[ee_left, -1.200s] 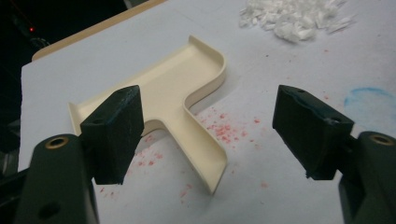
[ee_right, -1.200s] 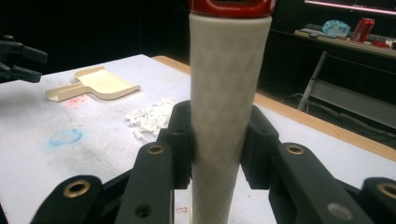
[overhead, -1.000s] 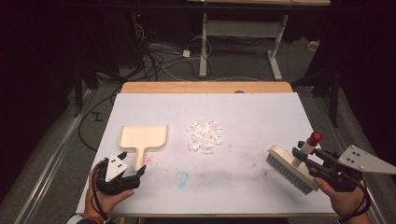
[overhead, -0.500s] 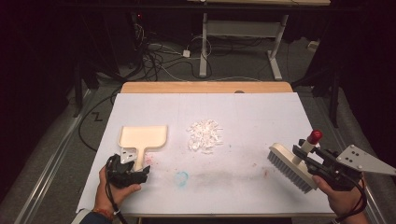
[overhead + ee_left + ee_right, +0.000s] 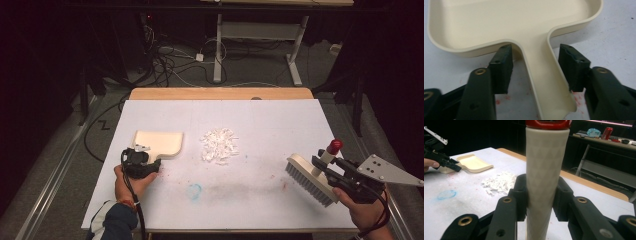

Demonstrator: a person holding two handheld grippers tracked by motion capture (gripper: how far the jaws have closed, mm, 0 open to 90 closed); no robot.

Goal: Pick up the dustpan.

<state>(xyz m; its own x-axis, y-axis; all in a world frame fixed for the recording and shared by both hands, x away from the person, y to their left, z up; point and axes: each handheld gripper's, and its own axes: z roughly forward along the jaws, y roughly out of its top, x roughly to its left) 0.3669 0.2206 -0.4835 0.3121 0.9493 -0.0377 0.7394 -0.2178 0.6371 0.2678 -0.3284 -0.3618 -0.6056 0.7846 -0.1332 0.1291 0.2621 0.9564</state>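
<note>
A cream dustpan lies flat on the white table, left of centre. My left gripper is at its near end. In the left gripper view the dustpan's handle runs between the two jaws of that gripper. They have just been closing, and a gap still shows beside the left pad. My right gripper is shut on the cream, red-capped handle of a hand brush. It holds the brush at the table's right side, bristles down. A pile of white scraps lies mid-table.
A blue smudge and faint red specks mark the table near the front. A wooden strip edges the far side. Cables and desk legs lie on the dark floor beyond. A can and clutter sit on a far shelf.
My left gripper has moved forward to the dustpan's handle and its jaws have narrowed around it. The right gripper and the brush have stayed where they were.
</note>
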